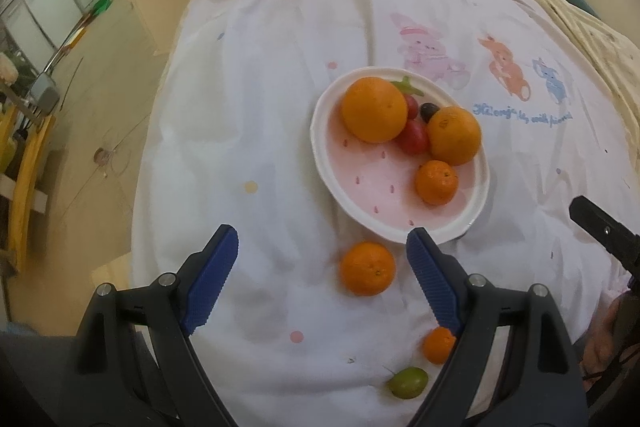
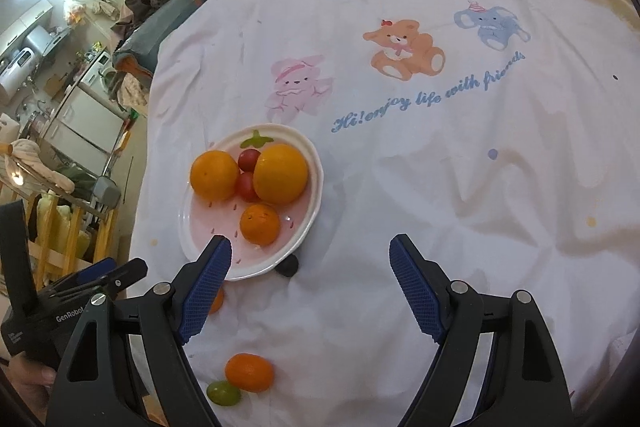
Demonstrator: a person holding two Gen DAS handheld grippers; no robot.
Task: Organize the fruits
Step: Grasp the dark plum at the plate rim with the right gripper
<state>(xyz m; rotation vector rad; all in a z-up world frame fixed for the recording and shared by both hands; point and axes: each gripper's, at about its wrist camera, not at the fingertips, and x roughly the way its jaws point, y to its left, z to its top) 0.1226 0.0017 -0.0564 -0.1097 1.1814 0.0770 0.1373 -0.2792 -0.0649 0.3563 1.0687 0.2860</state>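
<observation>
A white bedsheet (image 1: pixel 280 107) printed with cartoon animals covers the soft surface in front of you. On it sits a pink-and-white plate (image 1: pixel 332 183) already holding two large oranges, one small one and a few dark red cherry tomatoes.

Three fruits lie loose on the sheet, on your side of the plate. The biggest is a mandarin (image 1: pixel 367 268), just beside the plate's near rim. It sits between the fingers of your left gripper (image 1: pixel 322 247), nearer the right-hand one and touching neither. Closer to you lie a smaller mandarin (image 1: pixel 437 345), partly hidden behind that finger, and a green grape (image 1: pixel 408 381) just beside it.

Both grippers stand wide open and hold nothing. Your right gripper (image 2: pixel 310 247) hovers over bare sheet beside the plate.

The mandarin is probably light, round and slightly yielding, likely to roll on wrinkled cloth. Take it across its widest middle, gently. The grape looks smooth and easily crushed.
</observation>
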